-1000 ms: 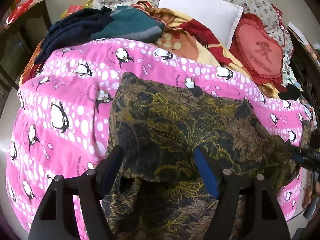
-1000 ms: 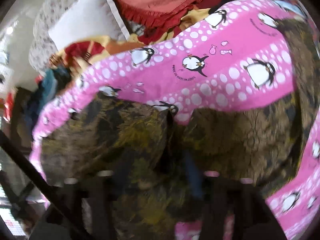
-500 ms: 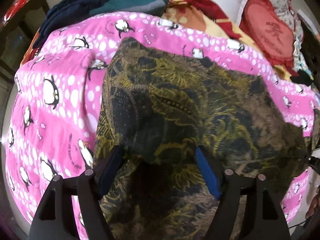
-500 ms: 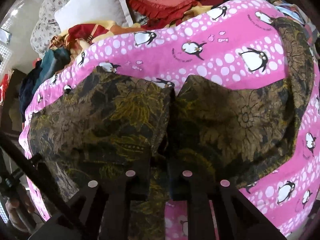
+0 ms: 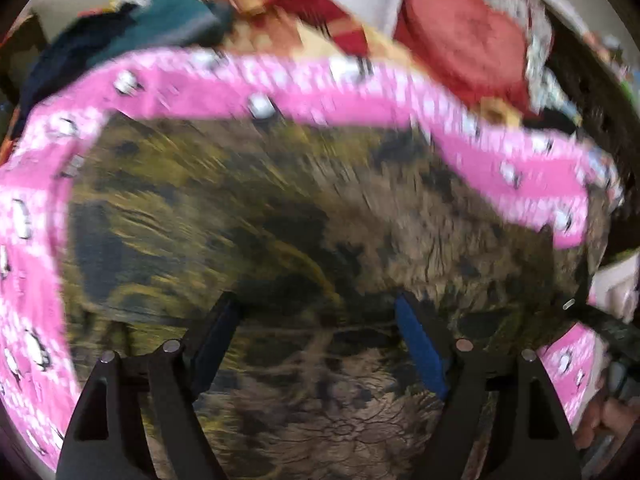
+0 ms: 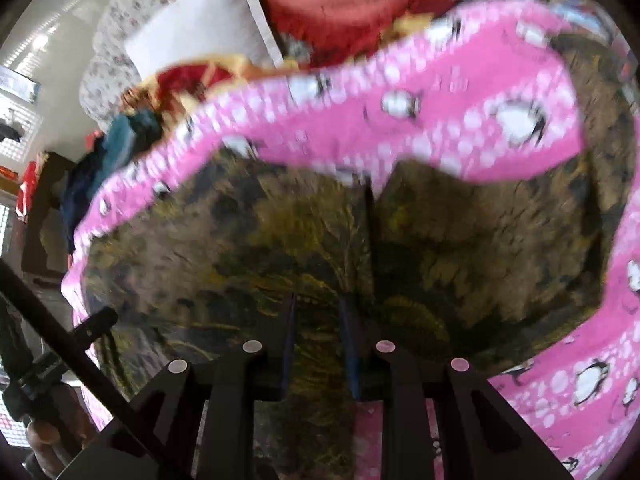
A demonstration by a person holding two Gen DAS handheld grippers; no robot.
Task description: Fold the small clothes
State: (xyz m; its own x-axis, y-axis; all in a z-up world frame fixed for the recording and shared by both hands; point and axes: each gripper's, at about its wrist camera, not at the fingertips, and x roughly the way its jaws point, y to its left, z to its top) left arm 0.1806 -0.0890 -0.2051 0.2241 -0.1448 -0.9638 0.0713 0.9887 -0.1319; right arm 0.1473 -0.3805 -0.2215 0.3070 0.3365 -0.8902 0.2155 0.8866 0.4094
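A dark batik garment with yellow-brown leaf print [image 5: 280,220] lies spread on a pink penguin blanket [image 5: 312,92]. It also fills the right wrist view [image 6: 280,248], with a seam down its middle. My left gripper [image 5: 316,320] is open, its fingers wide apart just over the garment's near edge. My right gripper [image 6: 320,320] has its jaws close together with garment cloth between them, at the near edge. Both views are motion-blurred.
Behind the blanket [image 6: 440,128] are a red heart cushion [image 5: 460,40], a white pillow [image 6: 200,36], a yellow-red cloth [image 5: 304,28] and a pile of dark blue and teal clothes [image 5: 132,36]. Dark furniture stands at the left [image 6: 44,216].
Both grippers have moved forward and lower over the garment, which now fills more of each view. The right gripper's jaws stay narrow on the cloth. The left stays open.
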